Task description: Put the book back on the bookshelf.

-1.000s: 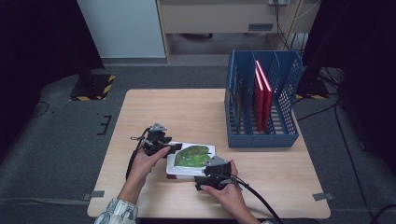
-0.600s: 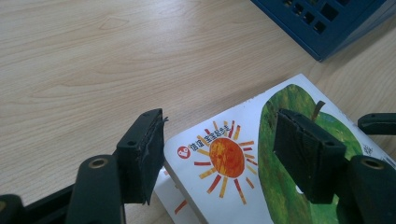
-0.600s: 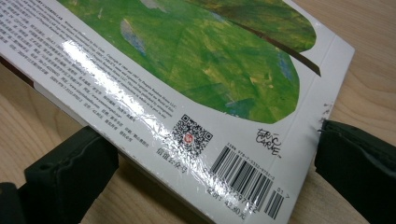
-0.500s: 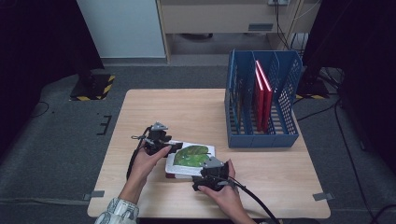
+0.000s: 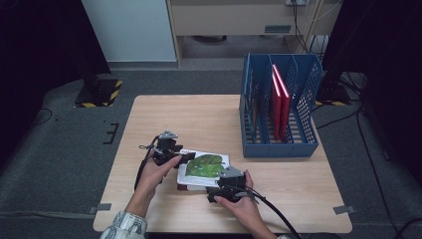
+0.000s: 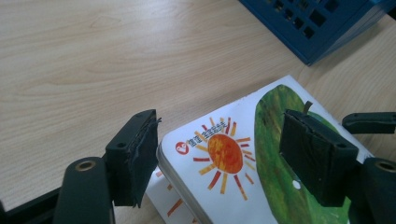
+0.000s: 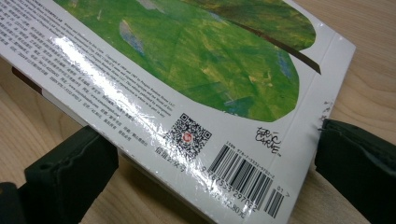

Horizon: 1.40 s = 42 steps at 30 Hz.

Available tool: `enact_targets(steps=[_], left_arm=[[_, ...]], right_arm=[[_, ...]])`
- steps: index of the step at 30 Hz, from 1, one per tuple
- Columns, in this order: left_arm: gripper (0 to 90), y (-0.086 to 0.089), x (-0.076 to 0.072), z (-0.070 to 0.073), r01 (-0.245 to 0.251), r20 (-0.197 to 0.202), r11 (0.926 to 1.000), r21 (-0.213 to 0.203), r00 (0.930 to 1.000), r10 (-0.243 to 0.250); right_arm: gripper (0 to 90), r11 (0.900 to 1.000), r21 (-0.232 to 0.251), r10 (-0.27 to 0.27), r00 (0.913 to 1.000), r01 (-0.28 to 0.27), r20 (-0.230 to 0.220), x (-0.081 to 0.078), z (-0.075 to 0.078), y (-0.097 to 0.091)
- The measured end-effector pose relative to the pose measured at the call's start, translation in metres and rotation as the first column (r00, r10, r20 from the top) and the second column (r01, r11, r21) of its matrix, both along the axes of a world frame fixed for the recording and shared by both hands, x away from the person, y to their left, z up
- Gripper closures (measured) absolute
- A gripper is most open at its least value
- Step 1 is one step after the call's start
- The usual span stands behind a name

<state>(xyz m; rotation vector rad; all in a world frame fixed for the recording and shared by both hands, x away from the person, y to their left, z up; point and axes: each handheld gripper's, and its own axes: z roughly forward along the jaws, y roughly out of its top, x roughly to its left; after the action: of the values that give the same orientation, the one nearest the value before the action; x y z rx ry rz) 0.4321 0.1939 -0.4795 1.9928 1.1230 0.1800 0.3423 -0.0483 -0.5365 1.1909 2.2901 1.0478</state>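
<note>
White bk (image 5: 204, 167) w/ green leaf, sun; left gripper (image 6: 219, 158) just spreading, right gripper (image 7: 210, 186) pinching bk.

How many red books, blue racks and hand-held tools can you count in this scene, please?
Red books: 2
Blue rack: 1
Tools, left tool and right tool: 2
Total: 5

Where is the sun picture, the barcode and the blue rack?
sun picture (image 6: 225, 153), left gripper view, its orange middle
barcode (image 7: 243, 179), right gripper view, its black stripes
blue rack (image 5: 279, 149), high view, its front wall
</note>
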Motion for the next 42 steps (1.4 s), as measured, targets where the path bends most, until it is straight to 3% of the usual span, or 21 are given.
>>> enact_targets(steps=[5, 13, 18, 22, 24, 27, 36, 42], left_arm=[[29.8, 0.005, 0.002, -0.003, -0.003, -0.027, 0.9994, -0.035, 0.9996, 0.002], [30.5, 0.008, 0.001, -0.009, -0.007, -0.04, 0.9997, -0.025, 0.9992, 0.006], [34.8, 0.013, 0.001, -0.008, -0.014, -0.045, 0.9976, -0.067, 0.9989, 0.011], [27.9, 0.009, 0.002, -0.017, -0.009, -0.111, 0.9978, -0.066, 0.9938, 0.002], [33.0, 0.006, 0.002, -0.02, 0.011, -0.123, 0.9982, -0.059, 0.9923, -0.018], [31.3, 0.006, 0.001, -0.02, 0.028, -0.114, 0.9983, -0.05, 0.9929, -0.034], [31.4, 0.009, 0.001, -0.022, 0.052, -0.12, 0.9975, -0.046, 0.9911, -0.058], [31.5, 0.01, 0.001, -0.022, 0.062, -0.119, 0.9969, -0.049, 0.9906, -0.067]], right_arm=[[0.0, 1.0, -0.003, 0.002, 1.0, -0.002, 0.0, 0.0, 0.0, 0.0], [0.0, 0.9999, 0.015, -0.006, 0.9997, 0.007, -0.022, 0.002, 0.0, -0.002], [0.1, 0.9998, 0.021, -0.005, 0.9995, 0.006, -0.03, 0.002, 0.0, -0.003], [0.4, 0.9986, 0.052, -0.009, 0.9992, 0.011, -0.04, 0.004, 0.0, -0.004], [1.1, 0.999, 0.045, -0.004, 0.9988, 0.007, -0.049, 0.004, -0.001, -0.003], [1.6, 0.9982, 0.057, -0.013, 0.9974, 0.018, -0.071, 0.004, -0.001, -0.003], [4.3, 0.9998, 0.018, 0.006, 0.9981, -0.005, -0.061, 0.003, 0.0, -0.004], [4.6, 0.9983, 0.036, 0.049, 0.9972, -0.047, -0.057, 0.0, 0.013, -0.013]])
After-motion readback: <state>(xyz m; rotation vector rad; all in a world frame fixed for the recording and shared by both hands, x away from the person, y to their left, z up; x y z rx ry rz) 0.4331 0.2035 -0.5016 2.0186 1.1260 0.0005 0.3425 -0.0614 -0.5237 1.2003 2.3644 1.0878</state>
